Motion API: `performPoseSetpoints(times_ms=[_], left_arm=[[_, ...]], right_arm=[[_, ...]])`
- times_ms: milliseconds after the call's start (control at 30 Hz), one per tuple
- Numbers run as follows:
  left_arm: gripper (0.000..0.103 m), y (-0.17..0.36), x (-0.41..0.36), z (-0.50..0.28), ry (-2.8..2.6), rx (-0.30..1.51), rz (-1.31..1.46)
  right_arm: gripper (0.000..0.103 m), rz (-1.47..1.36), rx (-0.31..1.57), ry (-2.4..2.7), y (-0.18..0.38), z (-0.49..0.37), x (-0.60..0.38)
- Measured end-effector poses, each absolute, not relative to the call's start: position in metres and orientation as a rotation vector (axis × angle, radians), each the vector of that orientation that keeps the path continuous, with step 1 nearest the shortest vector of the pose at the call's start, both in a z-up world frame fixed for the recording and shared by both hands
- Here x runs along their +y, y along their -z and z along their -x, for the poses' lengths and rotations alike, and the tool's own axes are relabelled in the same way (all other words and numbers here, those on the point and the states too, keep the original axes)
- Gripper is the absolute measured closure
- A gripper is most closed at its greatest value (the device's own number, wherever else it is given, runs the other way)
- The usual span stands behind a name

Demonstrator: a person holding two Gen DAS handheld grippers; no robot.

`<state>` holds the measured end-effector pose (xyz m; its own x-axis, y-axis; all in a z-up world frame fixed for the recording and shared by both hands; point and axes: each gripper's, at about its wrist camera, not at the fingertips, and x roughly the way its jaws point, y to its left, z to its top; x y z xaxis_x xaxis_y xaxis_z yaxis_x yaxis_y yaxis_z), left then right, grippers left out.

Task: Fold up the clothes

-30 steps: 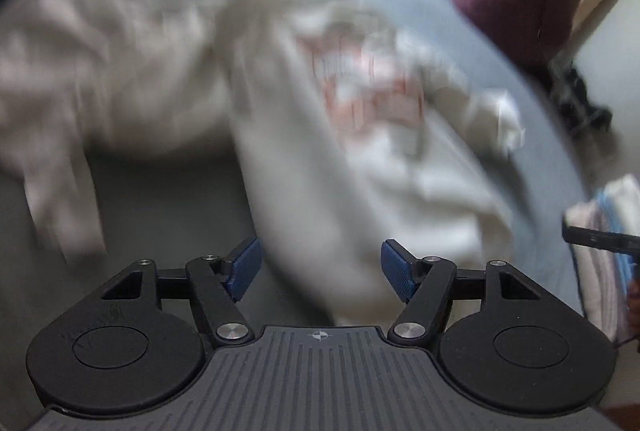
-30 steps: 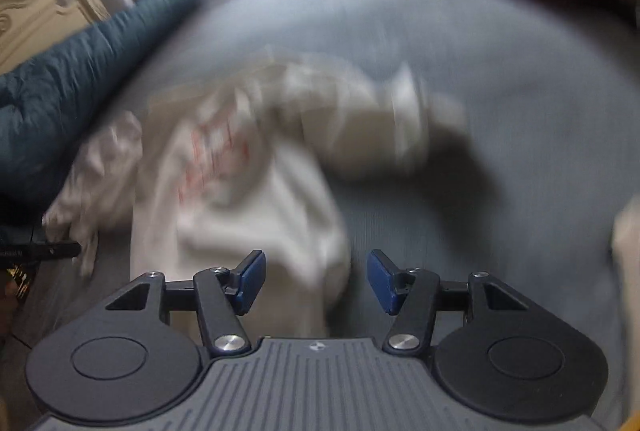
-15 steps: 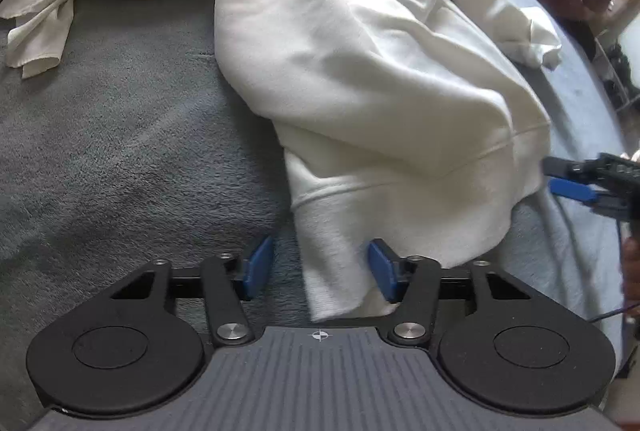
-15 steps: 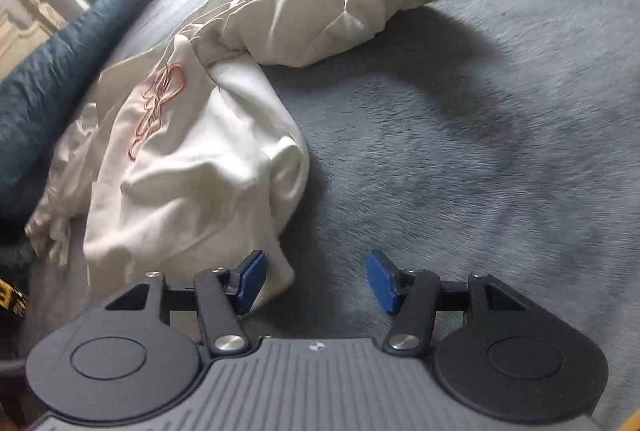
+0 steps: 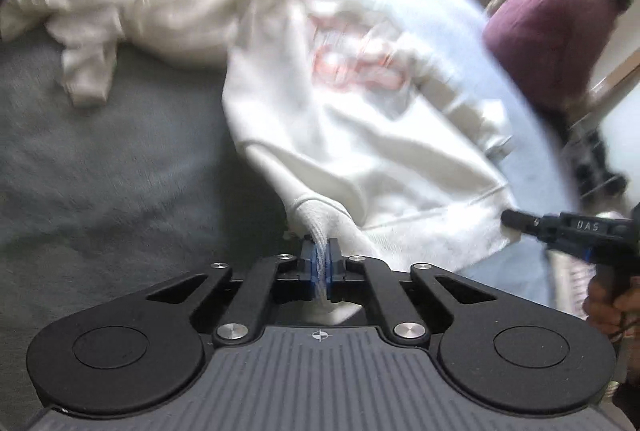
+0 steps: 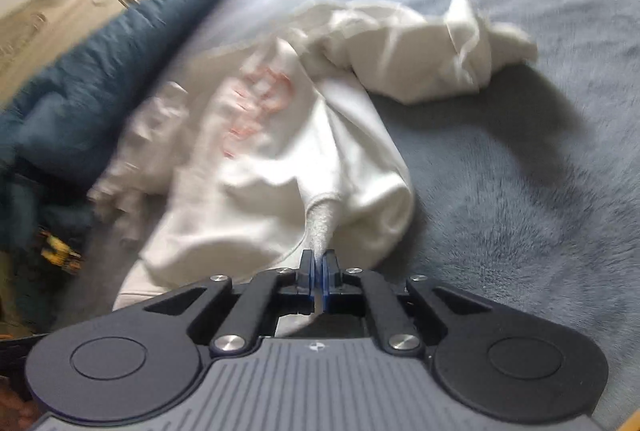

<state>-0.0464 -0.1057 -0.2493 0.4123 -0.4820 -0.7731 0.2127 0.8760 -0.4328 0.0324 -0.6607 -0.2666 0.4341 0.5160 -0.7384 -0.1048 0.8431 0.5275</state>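
A cream sweatshirt (image 5: 360,135) with an orange chest print lies crumpled on a grey-blue fleece blanket (image 5: 100,171). My left gripper (image 5: 320,263) is shut on the ribbed hem at one bottom corner, and the cloth rises in a taut peak from its blue pads. In the right wrist view the same sweatshirt (image 6: 260,159) shows its other hem corner pinched in my right gripper (image 6: 319,267), also shut. From the left wrist view the right gripper (image 5: 512,219) appears at the sweatshirt's far hem edge. One sleeve (image 6: 440,59) lies bunched behind.
A second pale garment (image 5: 120,11) lies rumpled at the back left. A dark teal duvet (image 6: 80,91) borders the blanket on the left. A person in a maroon top (image 5: 552,43) is beyond the bed's far right edge.
Both grippers went from open beside the hem to shut on it. The left gripper has lifted and pulled back, and the hem now rises in peaks from both.
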Motion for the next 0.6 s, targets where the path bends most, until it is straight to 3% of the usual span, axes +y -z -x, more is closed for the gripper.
performPoseSetpoints(times_ms=[233,367,500,600], left_arm=[[0.102,0.205,-0.060,0.051,0.376,1.028,0.353],[0.102,0.230,-0.043,0.038,0.275,1.096,0.345],[0.102,0.268,-0.025,0.016,0.192,1.180,0.350],[0.102,0.287,-0.012,0.006,0.139,1.216,0.421]], right_arm=[[0.099,-0.569,1.112,-0.576,0.207,-0.032,-0.656],[0.095,-0.468,1.209,-0.586,0.229,-0.038,-0.630],[0.082,-0.413,1.272,-0.552,0.262,-0.036,-0.618],[0.078,-0.316,1.249,-0.494,0.273,-0.027,-0.622]])
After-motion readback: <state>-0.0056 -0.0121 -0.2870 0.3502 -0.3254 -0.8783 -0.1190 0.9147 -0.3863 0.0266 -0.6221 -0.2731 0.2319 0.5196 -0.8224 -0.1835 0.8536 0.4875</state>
